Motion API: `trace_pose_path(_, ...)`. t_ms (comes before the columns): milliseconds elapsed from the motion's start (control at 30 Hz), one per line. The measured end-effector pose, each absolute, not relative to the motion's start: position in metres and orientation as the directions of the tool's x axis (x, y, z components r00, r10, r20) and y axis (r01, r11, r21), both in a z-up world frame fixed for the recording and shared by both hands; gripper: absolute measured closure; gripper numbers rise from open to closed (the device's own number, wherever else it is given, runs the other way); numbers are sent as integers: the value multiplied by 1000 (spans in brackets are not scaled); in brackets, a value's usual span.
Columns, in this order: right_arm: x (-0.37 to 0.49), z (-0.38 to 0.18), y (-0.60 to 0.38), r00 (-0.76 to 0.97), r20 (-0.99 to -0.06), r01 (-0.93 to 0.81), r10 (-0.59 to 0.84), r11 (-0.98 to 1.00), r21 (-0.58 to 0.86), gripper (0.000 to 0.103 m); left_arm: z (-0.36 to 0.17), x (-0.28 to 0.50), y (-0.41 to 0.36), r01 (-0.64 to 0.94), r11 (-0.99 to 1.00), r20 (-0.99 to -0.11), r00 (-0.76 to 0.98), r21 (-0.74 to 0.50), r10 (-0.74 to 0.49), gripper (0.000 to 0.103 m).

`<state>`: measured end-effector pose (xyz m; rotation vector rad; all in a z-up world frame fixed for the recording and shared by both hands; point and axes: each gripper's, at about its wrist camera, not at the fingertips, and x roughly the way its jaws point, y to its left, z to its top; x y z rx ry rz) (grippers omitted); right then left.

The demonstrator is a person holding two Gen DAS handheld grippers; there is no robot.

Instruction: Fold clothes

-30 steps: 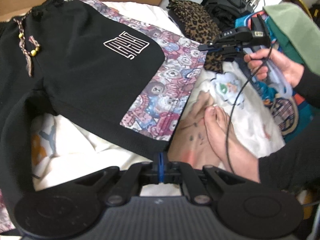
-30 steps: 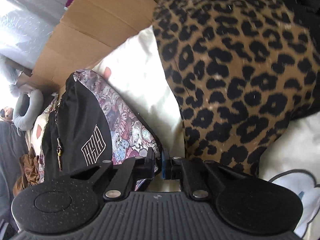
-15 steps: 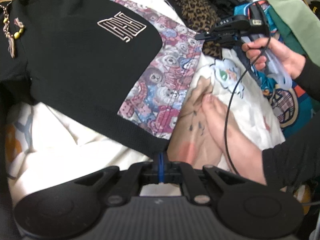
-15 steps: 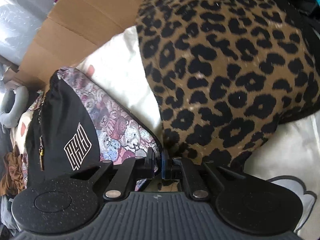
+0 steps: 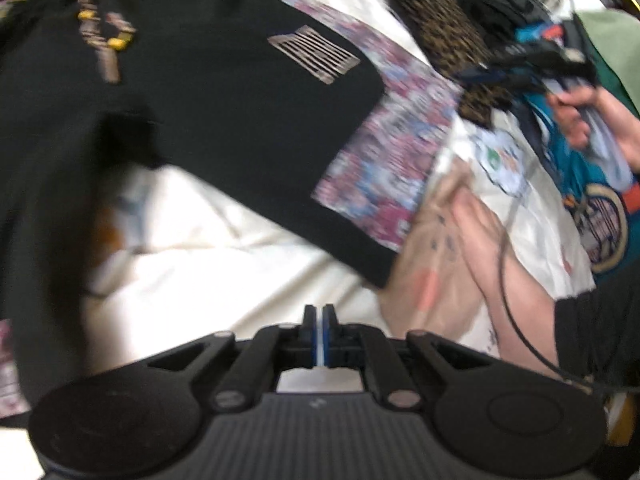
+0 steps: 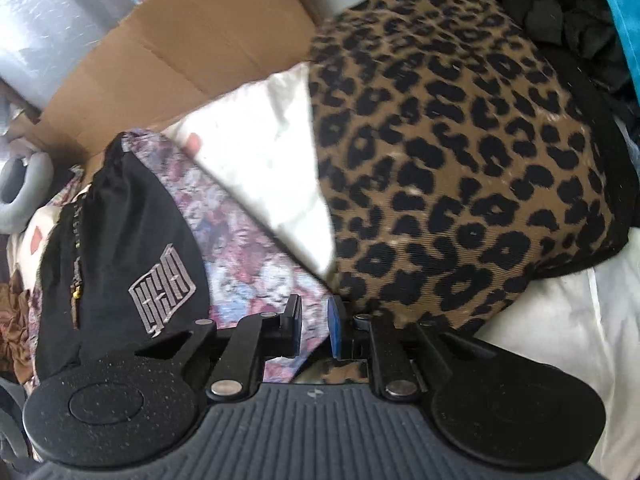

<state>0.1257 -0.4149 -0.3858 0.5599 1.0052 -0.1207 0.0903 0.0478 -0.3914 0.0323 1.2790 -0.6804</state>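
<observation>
Black shorts [image 5: 224,120] with a white logo and a cartoon-print side panel [image 5: 384,152] lie spread on a white sheet [image 5: 224,264]. My left gripper [image 5: 319,322] is shut low over the sheet, a short way from the shorts' near corner, with nothing seen between its pads. In the right wrist view my right gripper [image 6: 314,326] stands slightly open, the print panel [image 6: 248,264] of the shorts [image 6: 120,248] lying between and under its fingers. The left wrist view shows the right gripper [image 5: 476,76] at the shorts' far side, held by a hand [image 5: 592,116].
A leopard-print garment [image 6: 460,168] lies right beside the right gripper. Cardboard [image 6: 180,44] stands behind the sheet. A person's bare feet [image 5: 472,248] rest by the shorts' corner. More clothes [image 5: 600,208] are piled to the right, and a cable [image 5: 504,264] crosses the feet.
The left gripper has come off the shorts' hem and pulled back and left. The right gripper, shut before, has opened a little over the print panel.
</observation>
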Motion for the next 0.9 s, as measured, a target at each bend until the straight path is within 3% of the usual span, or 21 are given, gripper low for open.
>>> trace_pose_path(367,139,-359,-371,536,-813,210,228,897,389,89,-367,80,112,250,942,-903,311,-224,-297,90)
trace_pose_path(433,144,-356,-362,527,-815,186,240,903,386,89,-363,75,126,194,957,-900,341,-215,-271,86)
trace_pose_path(600,154,-348,-336,495,-829,105,261,929,355,89,-356,67,156,87,978,-878,432,-187,-206,60)
trace_pose_path(900,173,-333,-290,431,-856,-56,285,955,290,88,-377,80,192,-45,973,-846,504,-225,-172,62)
